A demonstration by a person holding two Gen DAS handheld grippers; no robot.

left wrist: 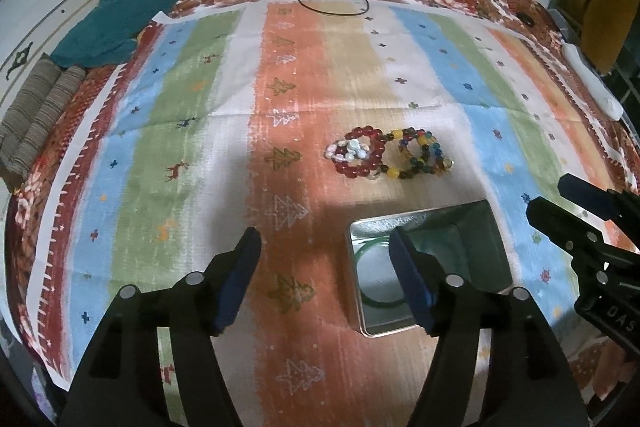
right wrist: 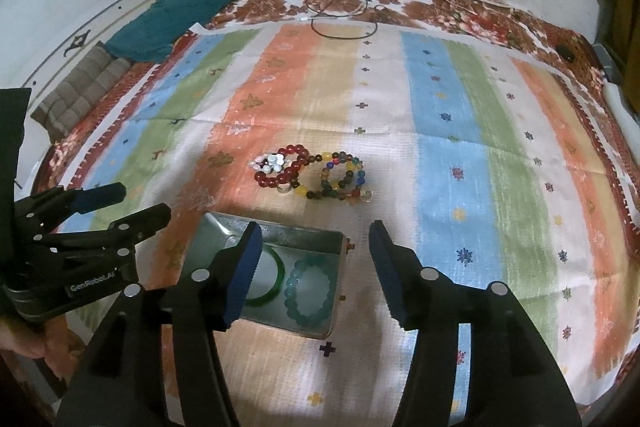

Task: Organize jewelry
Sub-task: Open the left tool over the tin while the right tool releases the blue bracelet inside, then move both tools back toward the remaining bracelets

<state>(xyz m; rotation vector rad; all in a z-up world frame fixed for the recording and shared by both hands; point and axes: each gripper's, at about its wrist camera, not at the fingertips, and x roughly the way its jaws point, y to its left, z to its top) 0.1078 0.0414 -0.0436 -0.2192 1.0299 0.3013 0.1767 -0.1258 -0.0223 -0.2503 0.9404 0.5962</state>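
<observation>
You held both grippers, left (left wrist: pixel 324 279) and right (right wrist: pixel 314 273), with jaws parted and empty above the tin (right wrist: pixel 336 247) near the cloth's (right wrist: pixel 460 131) front edge, so reach mid-cloth for the red bracelet (right wrist: pixel 288 167), pinching its beads squarely.

A bed carries everything, covered by a striped cloth (right wrist: pixel 440 131) in orange, blue, green, white and tan with small printed trees and stars. Near its middle lies a cluster of beaded bracelets (right wrist: pixel 312 173), red, white and multicoloured, touching one another. Just nearer sits an open rectangular metal tin (right wrist: pixel 276 227). At the far left lies a folded teal cloth (right wrist: pixel 180 15); a thin dark cable (right wrist: pixel 344 27) loops at the far edge.
</observation>
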